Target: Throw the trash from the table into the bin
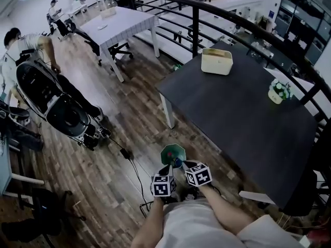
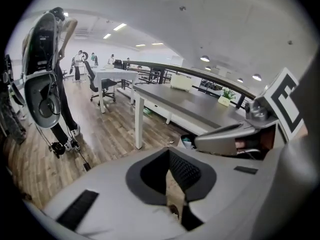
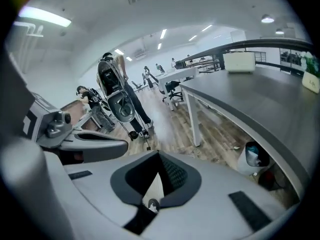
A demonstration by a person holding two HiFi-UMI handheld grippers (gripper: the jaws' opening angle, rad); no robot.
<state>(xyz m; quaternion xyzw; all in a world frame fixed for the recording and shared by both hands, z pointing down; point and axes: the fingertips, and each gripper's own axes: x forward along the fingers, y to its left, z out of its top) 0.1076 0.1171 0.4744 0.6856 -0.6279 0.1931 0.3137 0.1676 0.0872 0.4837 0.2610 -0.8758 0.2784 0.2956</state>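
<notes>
Both my tongs were pinched shut, nothing between the jaws. L gripper (image 2: 170,159) and R gripper (image 3: 159,159) sat side by side low in front of me, angled down twd the wood floor (image 1: 103,180). The bin (image 1: 173,153), green inside, stood on that floor just past their tips, near the dark table (image 1: 243,112). A bluish bit of trash (image 3: 252,155) lay inside it. On the tabletop were a cream box (image 1: 216,61) at the far end and a small flower pot (image 1: 279,92) by the R edge, well apart.
</notes>
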